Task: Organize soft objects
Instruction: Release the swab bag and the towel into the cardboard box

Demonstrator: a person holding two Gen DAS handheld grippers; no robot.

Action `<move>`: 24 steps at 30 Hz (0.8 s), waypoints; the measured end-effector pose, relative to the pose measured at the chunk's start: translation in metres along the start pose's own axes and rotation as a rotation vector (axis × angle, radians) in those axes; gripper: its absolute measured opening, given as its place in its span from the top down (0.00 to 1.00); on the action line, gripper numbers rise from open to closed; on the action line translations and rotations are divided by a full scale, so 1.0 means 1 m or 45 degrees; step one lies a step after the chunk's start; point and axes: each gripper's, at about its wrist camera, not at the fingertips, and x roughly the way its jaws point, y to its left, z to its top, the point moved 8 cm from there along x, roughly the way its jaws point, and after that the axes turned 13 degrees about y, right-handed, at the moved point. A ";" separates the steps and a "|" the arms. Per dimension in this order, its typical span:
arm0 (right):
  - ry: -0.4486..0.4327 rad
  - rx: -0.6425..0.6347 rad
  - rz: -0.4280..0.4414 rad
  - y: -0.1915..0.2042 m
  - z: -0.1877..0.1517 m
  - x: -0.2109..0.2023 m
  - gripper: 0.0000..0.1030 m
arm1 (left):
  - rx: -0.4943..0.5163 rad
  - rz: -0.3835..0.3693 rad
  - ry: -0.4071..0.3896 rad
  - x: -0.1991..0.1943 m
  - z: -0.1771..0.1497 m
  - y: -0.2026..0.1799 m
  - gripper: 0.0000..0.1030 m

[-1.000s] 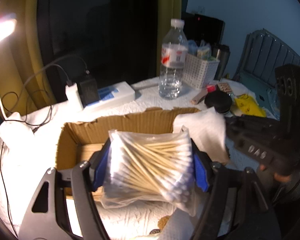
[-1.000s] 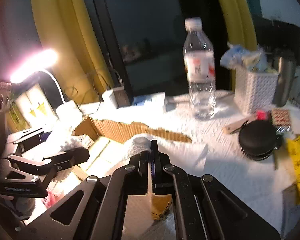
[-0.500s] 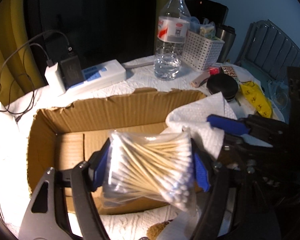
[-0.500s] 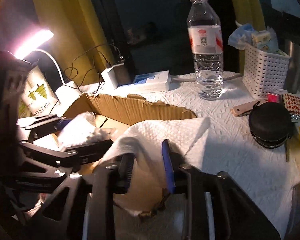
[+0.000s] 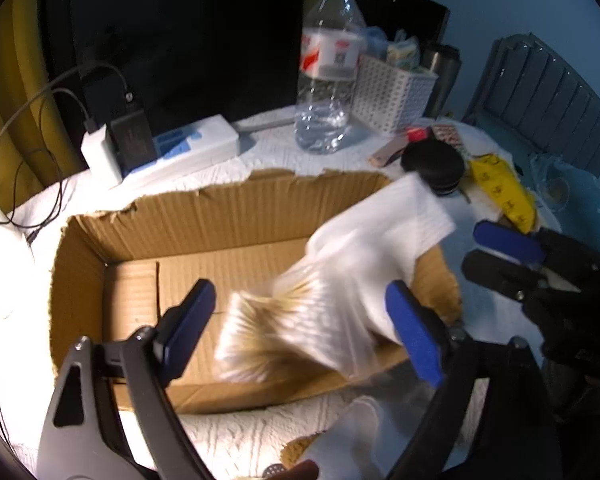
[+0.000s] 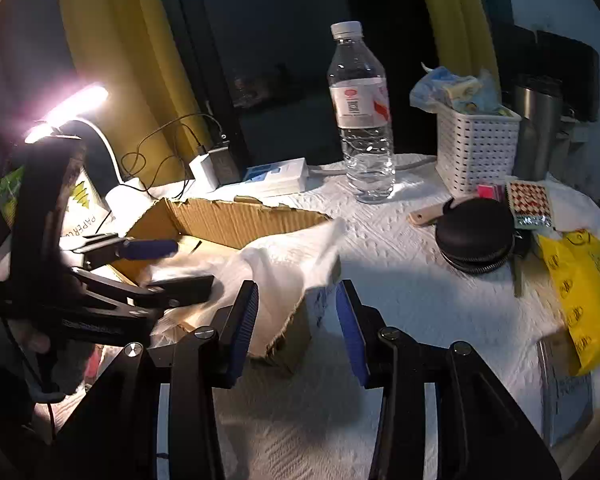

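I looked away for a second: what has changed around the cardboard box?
Both jaws are opening. The left gripper has let go of the bag of cotton swabs, which drops blurred into the cardboard box; the right gripper released the white tissue. The water bottle stayed put.

The cardboard box (image 5: 236, 216) sits open-topped on the desk (image 6: 400, 280), near its front edge. Inside the box lies the bag of cotton swabs (image 5: 296, 328), toward the right end; the paper towel (image 5: 384, 224) drapes over the box's right wall, partly on the bag. The left tool (image 5: 300, 320) stands over the box with the bag between its opening jaws, not pressed. The right tool (image 6: 296, 320) is right of the box, jaws opening, astride the towel's edge. Behind the box stand the power strip (image 5: 192, 148), the water bottle (image 6: 362, 120) and, further right, the basket (image 6: 476, 152). The round case (image 6: 476, 236) lies right of the box, in front of the basket.
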 end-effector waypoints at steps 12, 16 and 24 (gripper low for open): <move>-0.025 -0.025 -0.015 0.026 -0.012 -0.023 0.58 | -0.001 0.010 -0.081 -0.036 -0.021 0.005 0.14; -0.025 -0.034 -0.016 0.039 -0.019 -0.028 0.58 | -0.002 -0.001 -0.107 -0.049 -0.033 0.006 0.14; -0.018 -0.048 -0.023 0.062 -0.035 -0.036 0.55 | -0.020 -0.014 -0.133 -0.066 -0.064 0.013 0.14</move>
